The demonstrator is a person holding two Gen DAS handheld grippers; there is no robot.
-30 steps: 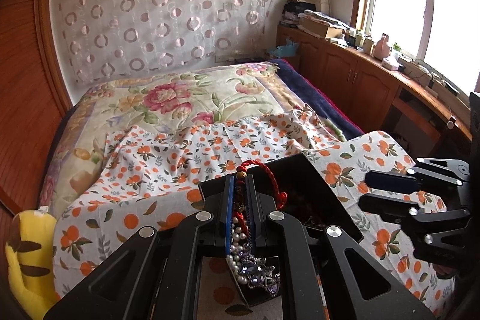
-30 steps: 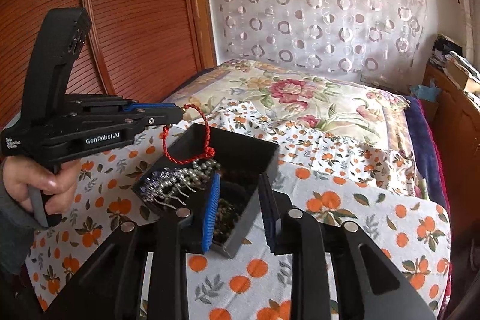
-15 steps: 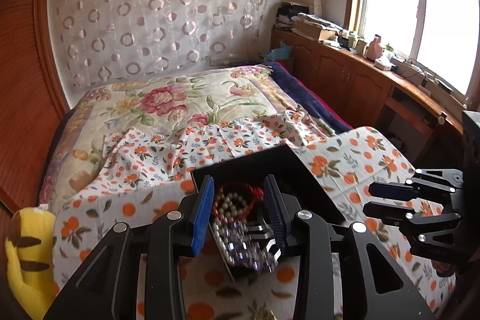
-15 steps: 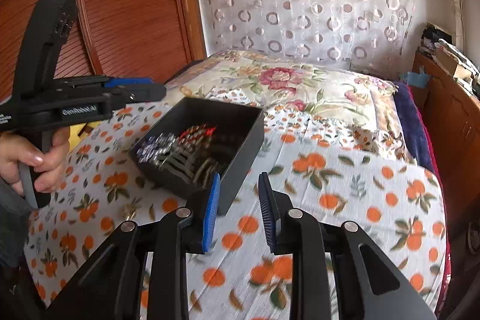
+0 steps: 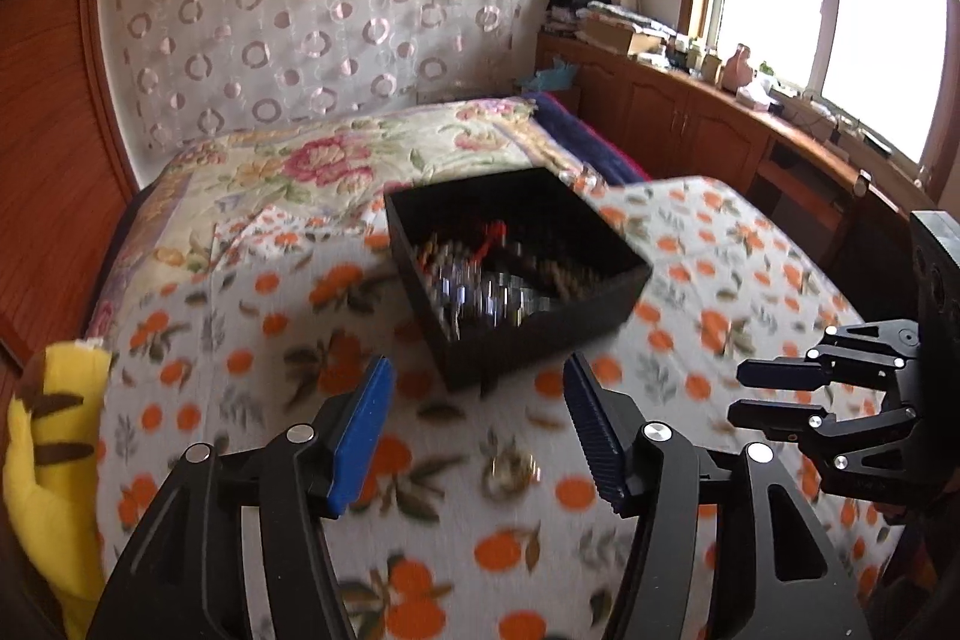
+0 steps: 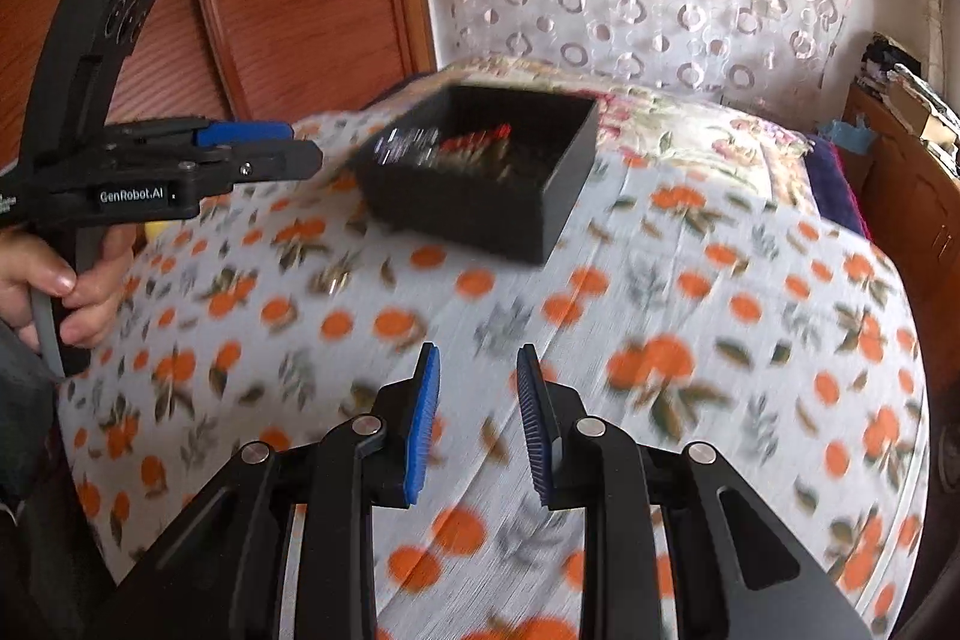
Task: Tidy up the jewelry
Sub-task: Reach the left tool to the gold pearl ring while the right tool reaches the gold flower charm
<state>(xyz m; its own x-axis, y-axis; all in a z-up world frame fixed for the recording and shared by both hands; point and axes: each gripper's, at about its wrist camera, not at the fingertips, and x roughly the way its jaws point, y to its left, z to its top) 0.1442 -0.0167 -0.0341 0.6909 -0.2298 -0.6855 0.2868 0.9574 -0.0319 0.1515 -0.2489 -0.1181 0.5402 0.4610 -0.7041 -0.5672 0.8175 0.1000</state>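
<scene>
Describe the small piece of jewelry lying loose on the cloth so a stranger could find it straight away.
Start at the bed, covered by the white cloth with orange fruit print. On it sits the black box heaped with jewelry. Nearer than the box, between the left gripper fingers in its view, lies a small gold-coloured ring-like piece: blurred, but the only jewelry outside the box.

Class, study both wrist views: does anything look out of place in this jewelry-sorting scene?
Yes. One small gold piece lies loose on the orange-print cloth, in front of the black box, while the other jewelry sits piled inside the box. The left gripper is open just above it. Blur hides what the piece is.
</scene>
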